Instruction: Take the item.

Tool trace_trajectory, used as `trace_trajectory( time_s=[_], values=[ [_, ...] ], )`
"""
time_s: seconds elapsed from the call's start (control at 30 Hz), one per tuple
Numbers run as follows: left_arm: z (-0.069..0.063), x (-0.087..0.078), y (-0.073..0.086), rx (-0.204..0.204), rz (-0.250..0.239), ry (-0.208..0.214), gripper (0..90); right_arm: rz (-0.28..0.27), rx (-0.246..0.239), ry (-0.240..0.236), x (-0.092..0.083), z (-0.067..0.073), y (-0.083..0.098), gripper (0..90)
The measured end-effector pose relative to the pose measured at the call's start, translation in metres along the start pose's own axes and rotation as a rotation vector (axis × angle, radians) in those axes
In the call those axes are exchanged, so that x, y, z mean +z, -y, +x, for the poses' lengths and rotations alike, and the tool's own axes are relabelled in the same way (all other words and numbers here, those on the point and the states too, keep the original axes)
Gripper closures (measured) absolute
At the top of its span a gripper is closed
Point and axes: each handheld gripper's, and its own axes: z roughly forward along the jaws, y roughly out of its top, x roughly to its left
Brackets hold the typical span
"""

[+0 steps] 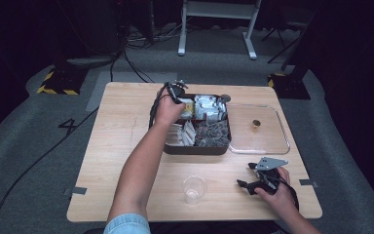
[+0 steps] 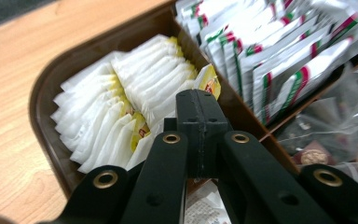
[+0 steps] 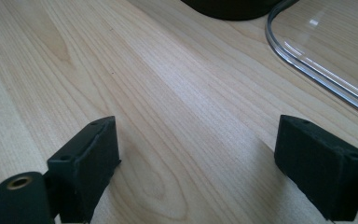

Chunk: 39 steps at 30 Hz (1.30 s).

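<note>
The dark brown divided tray [image 1: 197, 148] sits just past the middle of the wooden table [image 1: 121, 146], holding sachets sorted by compartment. In the left gripper view, white and yellow sachets [image 2: 121, 98] stand packed in the tray's corner compartment, with white packets striped red and green [image 2: 270, 56] in the compartment at 2 o'clock from them and clear-wrapped dark items [image 2: 335, 135] at 4 o'clock. The left gripper [image 2: 198, 105] hangs over the white and yellow sachets with its jaws pressed together; I cannot tell whether anything is caught between them. In the high view the left hand [image 1: 168, 111] reaches over the tray's far left corner. At 3 o'clock from the tray, touching its side, lies a clear plastic lid [image 1: 259, 130] with a small gold knob. At 6 o'clock from the tray stands an empty clear cup [image 1: 194, 189]. The right gripper [image 3: 196, 163] rests low over bare wood at 5 o'clock from the tray, jaws spread wide apart.
</note>
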Motion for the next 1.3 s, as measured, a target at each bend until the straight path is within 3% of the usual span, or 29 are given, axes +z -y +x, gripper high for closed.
trace_trajectory(
  time_s=[0.37,0.7,1.1,1.3],
  values=[
    [-0.005,-0.042,-0.001,0.027,-0.071,0.057,90.0,0.001,0.003,-0.002,0.0,0.0,0.0,13.8],
    [-0.017,-0.087,0.012,0.078,-0.124,0.095,90.0,0.001,0.0,-0.002,0.0,0.0,0.0,13.8],
    [-0.049,-0.142,0.045,0.153,-0.193,0.195,90.0,0.001,0.0,-0.003,0.0,0.0,0.0,13.8],
    [-0.063,-0.162,0.064,0.183,-0.215,0.243,90.0,0.001,0.0,-0.003,0.0,0.0,0.0,13.8]
  ],
)
